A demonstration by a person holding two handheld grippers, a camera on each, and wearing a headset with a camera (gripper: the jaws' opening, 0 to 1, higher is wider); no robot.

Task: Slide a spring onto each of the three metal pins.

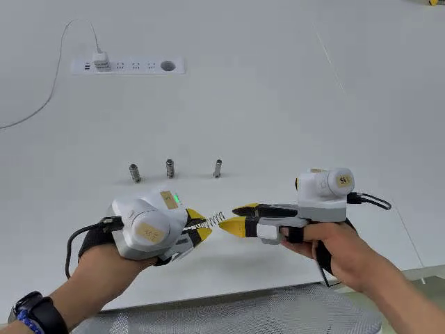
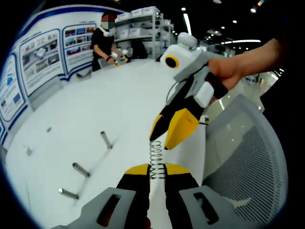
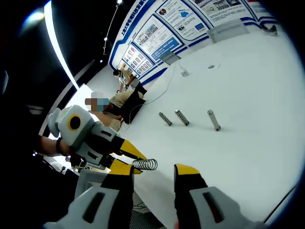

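Observation:
Three metal pins stand in a row on the white table. The left pin [image 1: 135,172] and the middle pin [image 1: 170,168] each wear a spring, while the right pin [image 1: 217,168] is bare. In the right gripper view they are the left pin [image 3: 165,119], middle pin [image 3: 181,117] and bare pin [image 3: 213,119]. My left gripper [image 1: 197,226] is shut on one end of a loose spring [image 1: 214,221], held in the air near the table's front. From its jaws the spring [image 2: 156,155] sticks out toward my right gripper [image 1: 235,217]. That gripper is open, and the spring's free end [image 3: 145,164] lies beside its left finger.
A white power strip [image 1: 127,66] with a plugged charger and cable lies at the back left. A grey mesh chair [image 1: 278,309] sits below the table's front edge. Bare table lies between the pins and the grippers. People work at a far bench [image 2: 107,40].

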